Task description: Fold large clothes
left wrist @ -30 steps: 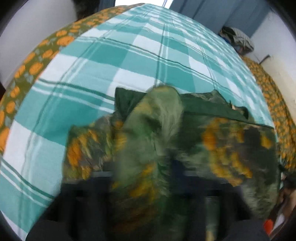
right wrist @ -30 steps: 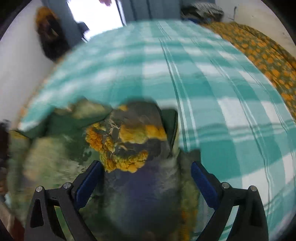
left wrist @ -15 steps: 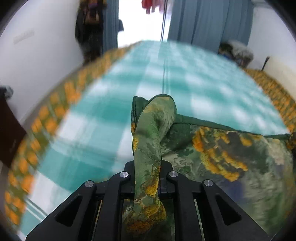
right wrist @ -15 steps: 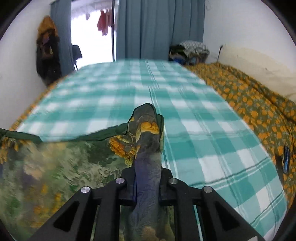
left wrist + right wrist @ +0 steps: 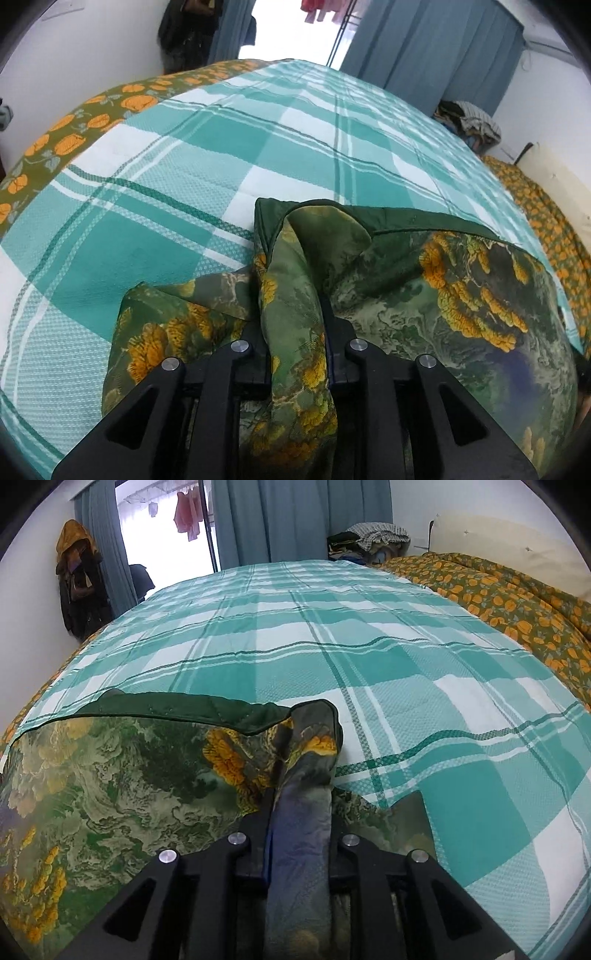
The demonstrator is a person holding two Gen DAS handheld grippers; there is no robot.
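Note:
A large green garment with orange and yellow flower print (image 5: 436, 295) lies bunched at the near edge of a teal checked bedspread (image 5: 192, 155). My left gripper (image 5: 295, 325) pinches a fold at the garment's left corner; its jaws are opening slightly, with the fabric still pressed between them. In the right wrist view the same garment (image 5: 110, 775) spreads to the left, dark green lining showing along its far edge. My right gripper (image 5: 301, 808) is shut on a fold at its right corner. Cloth hides the fingertips of both.
The checked bedspread (image 5: 369, 627) stretches far ahead. An orange-flowered sheet borders it on the left (image 5: 74, 125) and right (image 5: 517, 590). A pile of clothes (image 5: 369, 535) sits by blue curtains (image 5: 303, 517). Coats (image 5: 77, 572) hang on the left wall.
The right jaws, wide around the cloth a second ago, have shut on it. Both grippers tipped up with the garment's corners, then came back down toward the bed.

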